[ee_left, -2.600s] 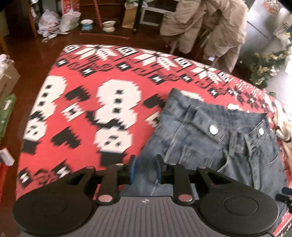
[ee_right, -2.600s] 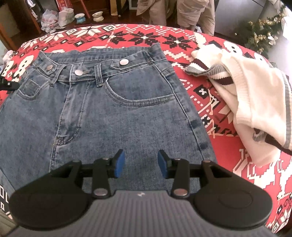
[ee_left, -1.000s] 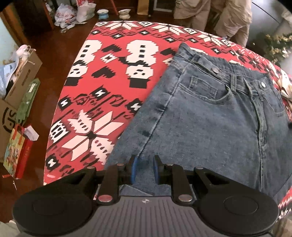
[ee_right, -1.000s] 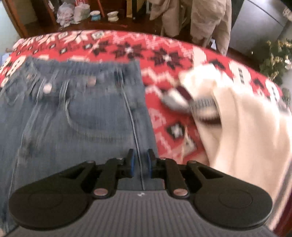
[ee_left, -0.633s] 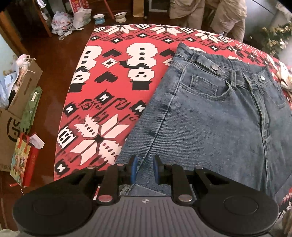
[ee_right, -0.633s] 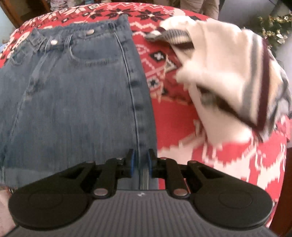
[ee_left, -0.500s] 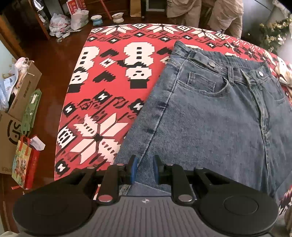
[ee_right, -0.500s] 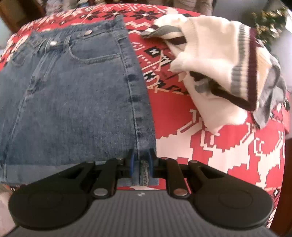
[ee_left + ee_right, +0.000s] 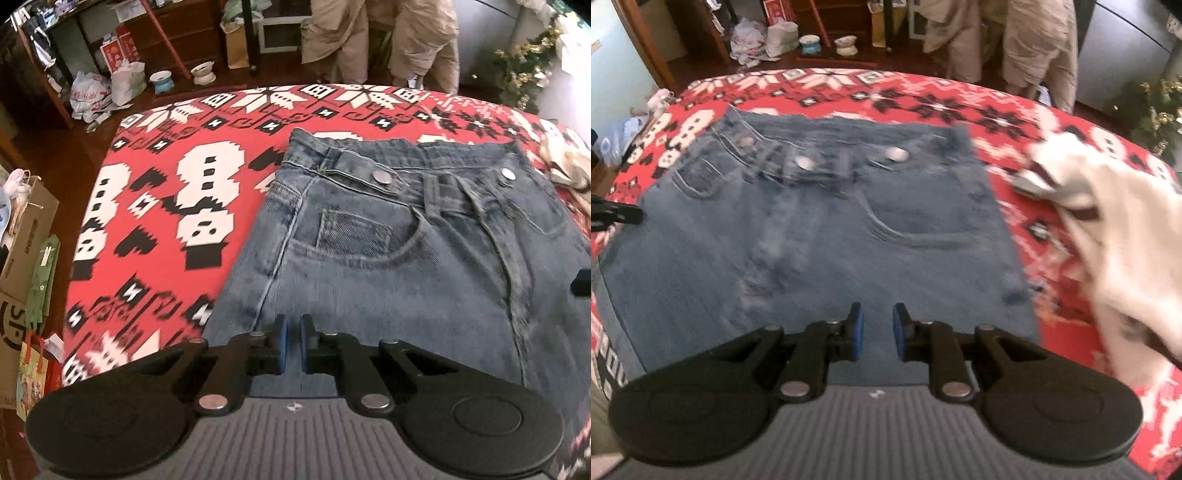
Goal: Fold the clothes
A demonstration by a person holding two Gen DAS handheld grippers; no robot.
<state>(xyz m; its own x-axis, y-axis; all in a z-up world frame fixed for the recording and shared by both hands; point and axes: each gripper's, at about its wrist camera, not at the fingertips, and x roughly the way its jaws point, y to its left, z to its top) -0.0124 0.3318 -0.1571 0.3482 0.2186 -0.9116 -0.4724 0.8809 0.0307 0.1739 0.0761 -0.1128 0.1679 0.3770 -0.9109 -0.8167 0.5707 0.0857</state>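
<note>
Denim fills the lower half of both wrist views, so the risks start right at your pads. Your left gripper (image 9: 291,343) shows only a thin slot between its blue pads with cloth apparently caught in it, low in the frame over the left side seam of the denim shorts (image 9: 406,295). A grip that shallow could let the thick fabric slip out if you pull sideways. Your right gripper (image 9: 877,330) has its pads a little further apart over the lower middle of the shorts. That view is smeared, and you cannot tell from it whether any cloth sits between them. If one side holds and the other does not, the fold will likely come up crooked. The shorts lie front up and mostly flat on the red patterned cover (image 9: 155,206), and a drag across it may bunch the cover and skew the cloth. Further up the frame, the waistband (image 9: 406,166) lies slightly askew, so a hem brought to it may not meet it square. At the right of the right wrist view, the white sweater (image 9: 1108,221) lies close beside the shorts' edge. A wide swing of your right hand could snag it or pull it into the fold.
</note>
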